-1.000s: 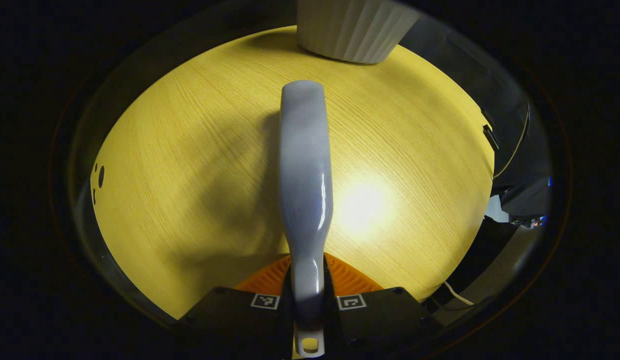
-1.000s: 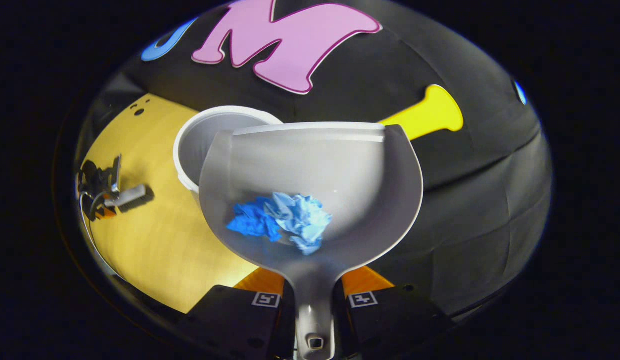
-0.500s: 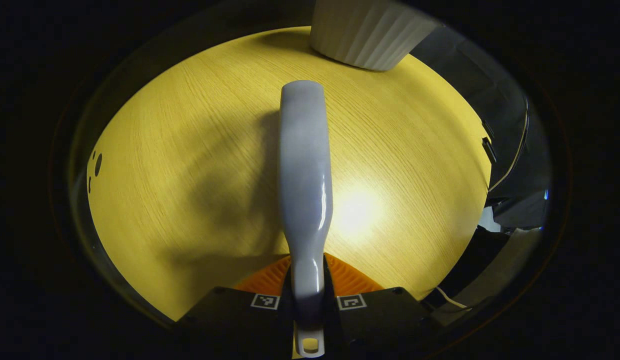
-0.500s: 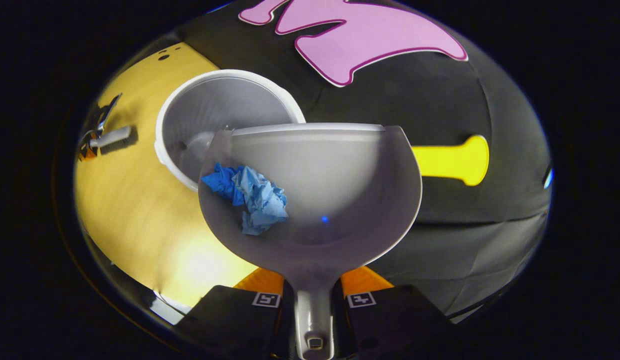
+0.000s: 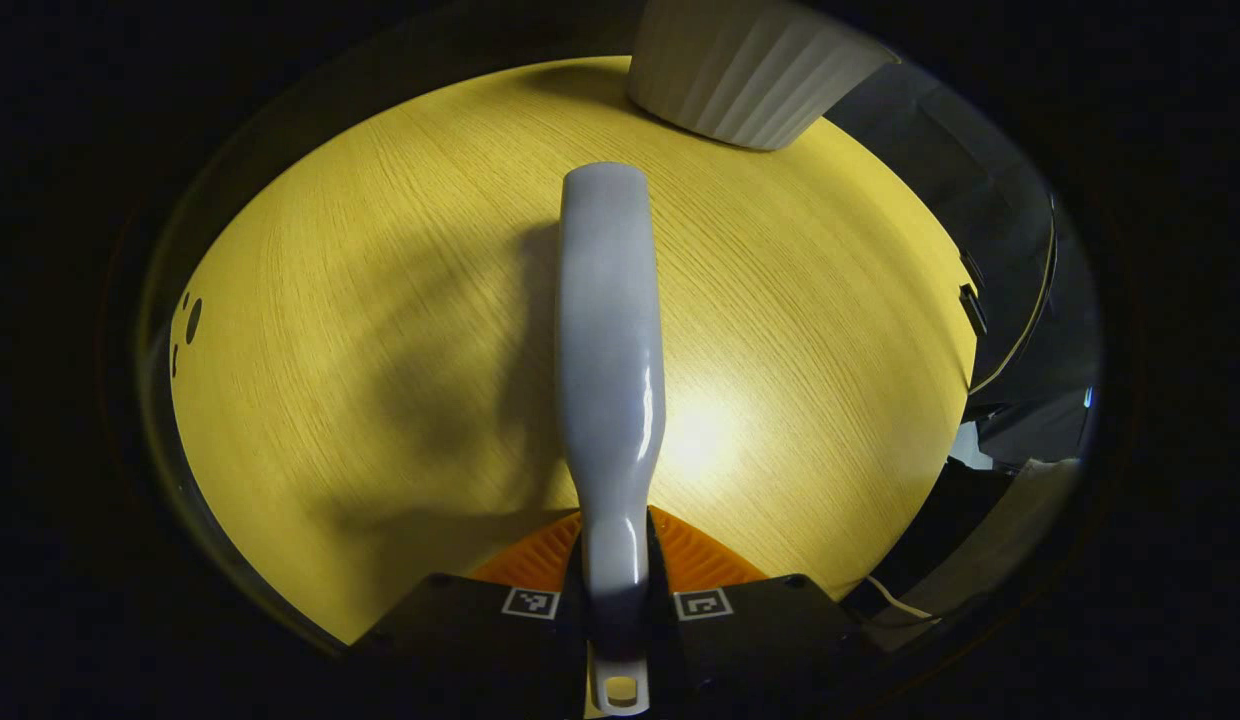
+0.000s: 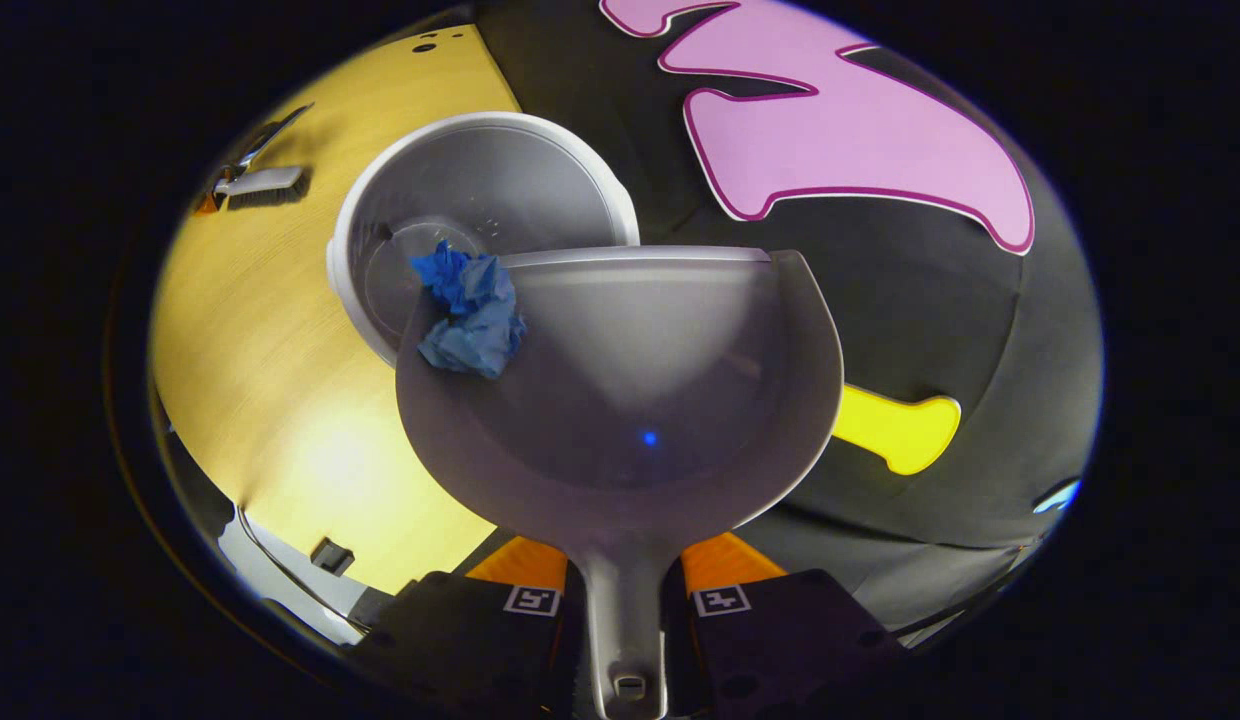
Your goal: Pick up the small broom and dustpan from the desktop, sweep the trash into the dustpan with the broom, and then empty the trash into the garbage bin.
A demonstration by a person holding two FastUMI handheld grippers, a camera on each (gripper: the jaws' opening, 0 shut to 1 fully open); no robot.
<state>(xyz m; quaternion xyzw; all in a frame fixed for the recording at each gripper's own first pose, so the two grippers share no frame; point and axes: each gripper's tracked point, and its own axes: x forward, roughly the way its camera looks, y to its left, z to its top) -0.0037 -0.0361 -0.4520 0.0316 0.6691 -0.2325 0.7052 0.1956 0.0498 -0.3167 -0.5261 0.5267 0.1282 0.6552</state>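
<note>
Your right gripper (image 6: 625,590) clamps the dustpan (image 6: 620,400) handle; blue trash (image 6: 470,305) sits at its 10 o'clock lip, over the garbage bin (image 6: 480,190). Tip gently. Left gripper (image 5: 615,590) grips the broom (image 5: 608,340).

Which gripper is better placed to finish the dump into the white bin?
Right. The right gripper grips the grey plastic dustpan tilted over the white ribbed garbage bin, crumpled blue paper at its lip. The left gripper holds the grey small broom over the yellow wooden desktop.
</note>
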